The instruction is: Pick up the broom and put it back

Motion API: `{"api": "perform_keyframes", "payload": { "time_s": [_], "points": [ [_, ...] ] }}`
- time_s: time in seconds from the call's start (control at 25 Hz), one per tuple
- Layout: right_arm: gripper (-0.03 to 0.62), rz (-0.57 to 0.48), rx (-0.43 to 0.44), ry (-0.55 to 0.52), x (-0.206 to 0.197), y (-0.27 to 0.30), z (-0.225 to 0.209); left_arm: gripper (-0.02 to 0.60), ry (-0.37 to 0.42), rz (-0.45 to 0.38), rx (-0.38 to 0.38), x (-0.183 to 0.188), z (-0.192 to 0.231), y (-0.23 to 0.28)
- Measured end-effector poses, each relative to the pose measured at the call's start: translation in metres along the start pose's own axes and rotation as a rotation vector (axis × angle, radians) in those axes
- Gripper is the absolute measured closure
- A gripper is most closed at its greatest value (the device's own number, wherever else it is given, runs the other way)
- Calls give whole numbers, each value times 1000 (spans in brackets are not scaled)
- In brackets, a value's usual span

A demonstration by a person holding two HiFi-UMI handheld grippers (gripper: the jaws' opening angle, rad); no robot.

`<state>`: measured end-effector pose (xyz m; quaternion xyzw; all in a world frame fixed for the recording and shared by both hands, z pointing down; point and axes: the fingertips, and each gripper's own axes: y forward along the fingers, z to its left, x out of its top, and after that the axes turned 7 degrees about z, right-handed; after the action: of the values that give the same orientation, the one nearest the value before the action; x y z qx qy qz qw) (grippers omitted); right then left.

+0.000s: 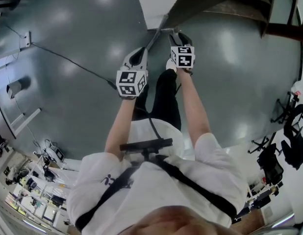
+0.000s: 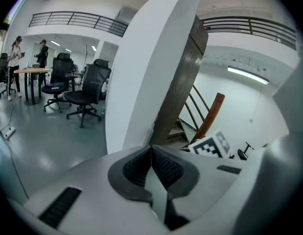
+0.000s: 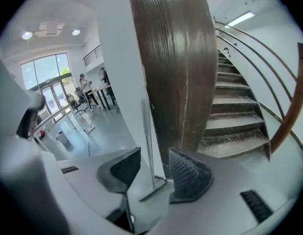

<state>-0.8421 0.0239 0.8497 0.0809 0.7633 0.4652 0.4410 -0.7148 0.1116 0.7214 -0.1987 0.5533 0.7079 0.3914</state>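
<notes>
The broom stands against the white wall's corner. In the right gripper view its thin grey handle [image 3: 147, 126] rises from a flat head [image 3: 152, 190] on the floor. From the head view the handle [image 1: 159, 27] slants from the corner to my left gripper [image 1: 143, 52]. That gripper is shut on the handle's upper part; in the left gripper view the pads [image 2: 164, 168] meet over a grey strip of handle [image 2: 158, 199]. My right gripper [image 1: 177, 34] is just right of it, open, with nothing pinched. In its own view the right gripper [image 3: 154, 154] frames the broom farther off.
A dark wood stair panel [image 3: 176, 58] and curved steps [image 3: 235, 116] rise right of the white wall [image 1: 156, 1]. A cable [image 1: 68, 60] runs across the grey floor at the left. Office chairs [image 2: 85, 94] and a desk with people [image 2: 29, 72] stand farther off.
</notes>
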Motion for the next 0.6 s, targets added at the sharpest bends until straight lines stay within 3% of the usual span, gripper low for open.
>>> {"api": "perform_keyframes", "payload": {
  "time_s": [0.16, 0.28, 0.48, 0.6],
  "points": [
    [433, -101, -30, 73, 4, -86, 30, 568, 41, -5, -30, 2, -4, -33],
    [433, -200, -28, 71, 37, -136, 51, 568, 93, -60, -65, 29, -10, -52],
    [434, -364, 29, -52, 110, -229, 120, 568, 140, -214, -77, 88, -27, -120],
    [434, -450, 51, -89, 141, -271, 139, 568, 153, -270, -84, 110, -42, -146]
  ]
}}
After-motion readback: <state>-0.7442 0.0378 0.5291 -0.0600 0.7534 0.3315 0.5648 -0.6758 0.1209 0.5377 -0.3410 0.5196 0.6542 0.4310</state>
